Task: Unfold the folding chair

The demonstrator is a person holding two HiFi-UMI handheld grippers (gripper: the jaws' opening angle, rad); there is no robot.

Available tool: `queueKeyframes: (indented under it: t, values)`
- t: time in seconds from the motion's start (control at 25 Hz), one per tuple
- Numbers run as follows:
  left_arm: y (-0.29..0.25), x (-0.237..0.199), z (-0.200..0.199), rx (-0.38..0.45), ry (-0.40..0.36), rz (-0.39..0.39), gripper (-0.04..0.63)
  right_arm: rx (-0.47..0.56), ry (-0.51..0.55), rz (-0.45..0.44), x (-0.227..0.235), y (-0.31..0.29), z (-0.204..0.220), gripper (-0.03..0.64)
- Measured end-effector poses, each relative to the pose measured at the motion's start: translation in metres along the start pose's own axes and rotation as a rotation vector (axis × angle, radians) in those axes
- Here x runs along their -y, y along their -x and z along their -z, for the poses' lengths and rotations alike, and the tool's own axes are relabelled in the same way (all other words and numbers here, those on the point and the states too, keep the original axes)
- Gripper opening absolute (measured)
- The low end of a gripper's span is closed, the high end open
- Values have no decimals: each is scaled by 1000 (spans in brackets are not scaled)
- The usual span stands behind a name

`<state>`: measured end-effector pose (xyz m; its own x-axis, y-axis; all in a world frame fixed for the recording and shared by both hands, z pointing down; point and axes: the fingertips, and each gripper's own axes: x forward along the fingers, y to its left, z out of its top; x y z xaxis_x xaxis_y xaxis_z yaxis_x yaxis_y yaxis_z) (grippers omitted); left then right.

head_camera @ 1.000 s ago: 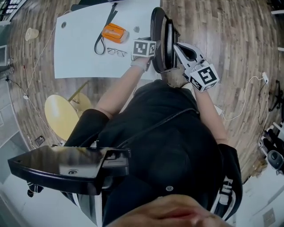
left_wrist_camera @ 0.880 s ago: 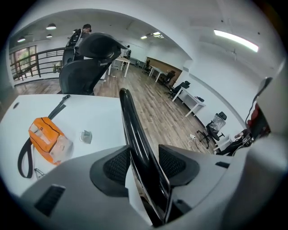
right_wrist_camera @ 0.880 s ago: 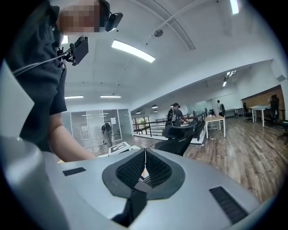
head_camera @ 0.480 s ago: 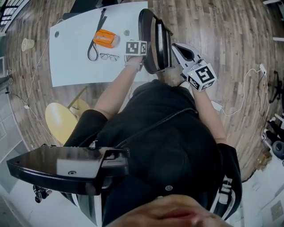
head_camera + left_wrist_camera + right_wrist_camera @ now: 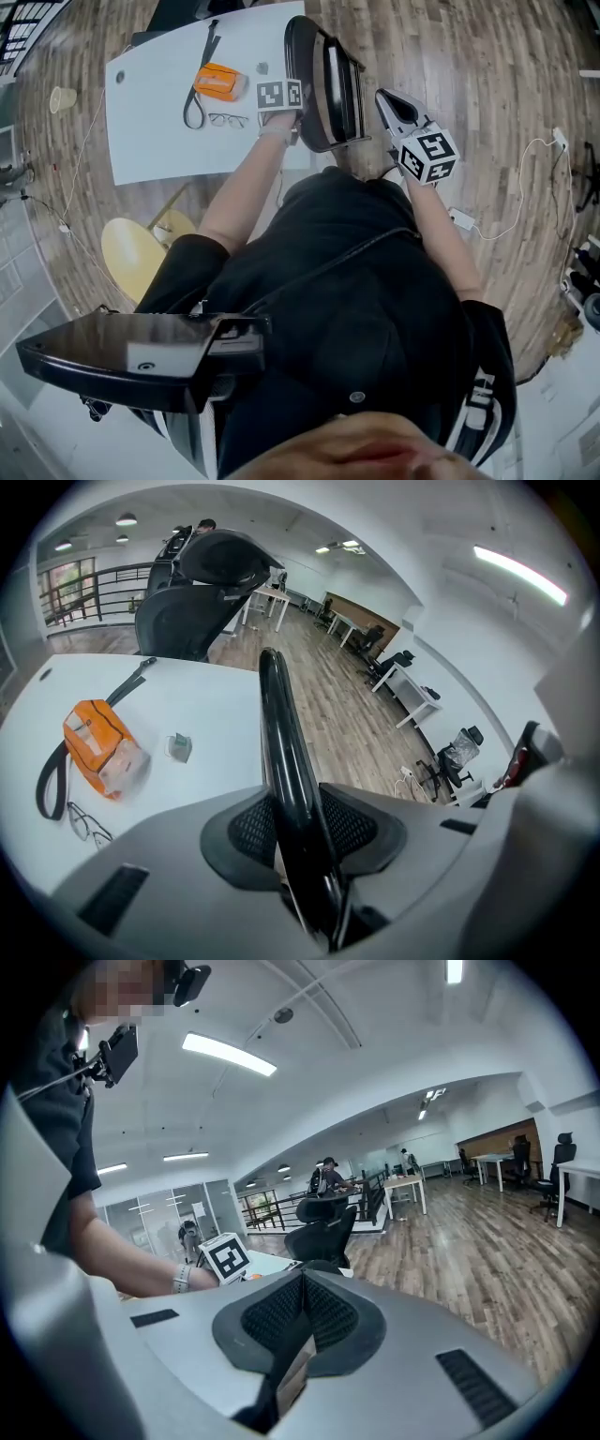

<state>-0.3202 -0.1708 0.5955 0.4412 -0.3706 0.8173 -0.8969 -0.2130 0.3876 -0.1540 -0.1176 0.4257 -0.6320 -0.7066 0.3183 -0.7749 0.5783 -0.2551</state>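
The folded black folding chair (image 5: 323, 84) stands on edge beside the white table, just ahead of the person. My left gripper (image 5: 286, 101) reaches it from the table side. In the left gripper view its jaws (image 5: 300, 808) are closing, and the pads press on the chair's glossy black rim (image 5: 278, 733) from both sides. My right gripper (image 5: 384, 98) hangs in the air to the right of the chair, apart from it. Its pads (image 5: 323, 1312) meet with nothing between them.
The white table (image 5: 150, 131) carries an orange pouch (image 5: 216, 81), a black strap (image 5: 199, 89) and a pair of glasses (image 5: 228, 119). A yellow stool (image 5: 131, 258) stands at lower left. A white cable (image 5: 520, 206) runs over the wooden floor at right. A black office chair (image 5: 202, 583) stands beyond the table.
The left gripper's jaws have closed onto the chair's rim. The right gripper has drawn away from the chair to the right and sunk a little.
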Motion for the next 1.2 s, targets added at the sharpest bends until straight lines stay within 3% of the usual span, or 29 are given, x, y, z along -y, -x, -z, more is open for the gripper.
queueKeyframes:
  t: [0.32, 0.52, 0.64, 0.88, 1.2]
  values:
    - [-6, 39, -7, 25, 0, 10, 117, -82, -59, 16, 27, 0, 35, 9]
    - [-11, 66, -11, 32, -9, 19, 117, -220, -89, 3, 48, -21, 95, 11]
    - [-14, 81, -13, 40, -4, 29, 115, -314, -133, 45, 66, -40, 145, 11]
    - [-22, 105, -16, 47, -20, 28, 115, -471, -209, 66, 84, -76, 234, 121]
    - [-24, 118, -20, 68, -18, 29, 117, -549, -266, 120, 96, -120, 290, 252]
